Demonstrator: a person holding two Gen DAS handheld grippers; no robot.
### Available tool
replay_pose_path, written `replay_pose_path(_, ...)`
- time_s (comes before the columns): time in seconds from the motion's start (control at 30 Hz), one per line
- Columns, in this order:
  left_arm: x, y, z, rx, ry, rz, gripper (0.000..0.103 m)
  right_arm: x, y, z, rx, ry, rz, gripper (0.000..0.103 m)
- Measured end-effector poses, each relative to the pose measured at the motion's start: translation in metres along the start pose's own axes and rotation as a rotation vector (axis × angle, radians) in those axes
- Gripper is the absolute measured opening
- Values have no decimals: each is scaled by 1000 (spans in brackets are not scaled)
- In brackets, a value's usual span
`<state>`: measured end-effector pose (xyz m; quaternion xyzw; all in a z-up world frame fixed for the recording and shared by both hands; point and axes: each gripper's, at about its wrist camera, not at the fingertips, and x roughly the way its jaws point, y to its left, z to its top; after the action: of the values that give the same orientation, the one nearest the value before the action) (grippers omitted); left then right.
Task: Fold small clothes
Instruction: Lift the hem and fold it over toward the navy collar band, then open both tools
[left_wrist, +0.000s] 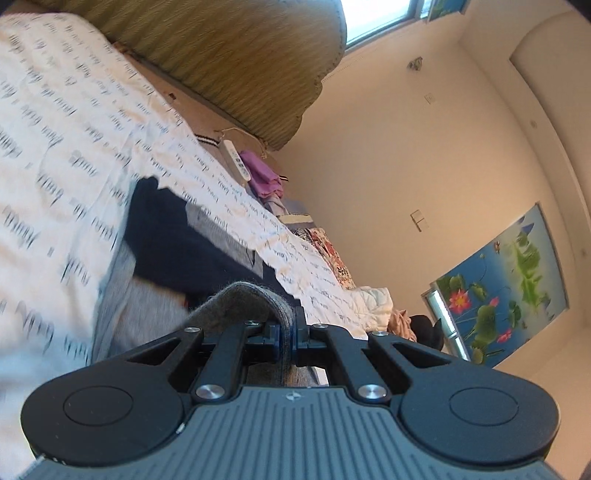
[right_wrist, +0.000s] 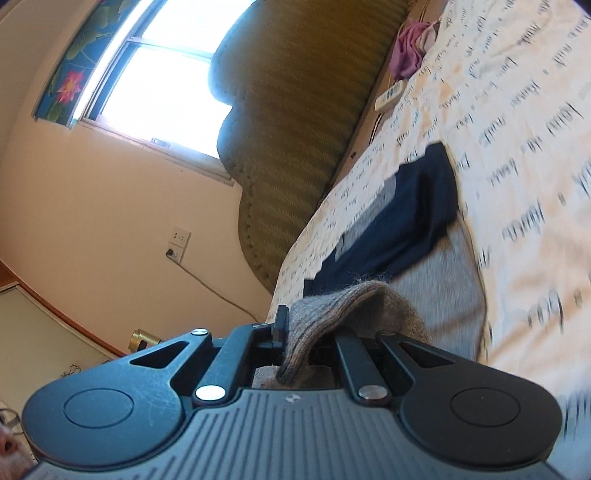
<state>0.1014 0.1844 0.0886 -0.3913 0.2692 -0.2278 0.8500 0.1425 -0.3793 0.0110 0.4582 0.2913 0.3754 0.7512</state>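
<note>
Grey-brown ribbed knit, that's what both tools have hold of: a small woolly garment (left_wrist: 243, 299), its thick edge looping up out of the left gripper (left_wrist: 286, 338), whose jaws are pressed together on the fabric. On the other side the right gripper (right_wrist: 314, 339) pinches another stretch of the same knit (right_wrist: 354, 306), the cloth bunching over its jaws. Two grips on one edge, both cameras tipped steeply. To my eye that reads as the piece being lifted and stretched between the hands so it can be laid or doubled over, a fold in progress and not a finished one.

Just beyond the knit, lying on the bed, there's a navy and grey garment (left_wrist: 173, 236), flat, with a paler grey panel beside it. Whether it's already folded I can't tell.

The surface is a white bedsheet (left_wrist: 55, 129) printed with dark script, slightly rumpled and soft, so anything set down will sink a little. Up near the padded olive-green headboard (left_wrist: 229, 55) sit a white remote (left_wrist: 236, 162) and a crumpled purple cloth (left_wrist: 264, 177), well apart from the work. More mixed clothing (left_wrist: 332, 258) is heaped along the far edge of the bed. Cream walls, a bright window (right_wrist: 166, 74), a lotus-pond picture (left_wrist: 498, 291), and a wall socket (right_wrist: 179, 243) with a cable trailing down.
</note>
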Motion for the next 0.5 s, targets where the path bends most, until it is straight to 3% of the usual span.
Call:
replay_pose_path(0.17, 49, 7, 41, 54, -37, 41, 5, 45, -23, 55, 24, -34, -23, 5)
replay_pose_path(0.3, 86, 24, 67, 32, -67, 66, 5, 86, -47, 95, 54, -39, -85, 5)
replay_pose_path(0.5, 140, 55, 97, 29, -81, 176, 5, 147, -77, 138, 77, -20, -182, 5)
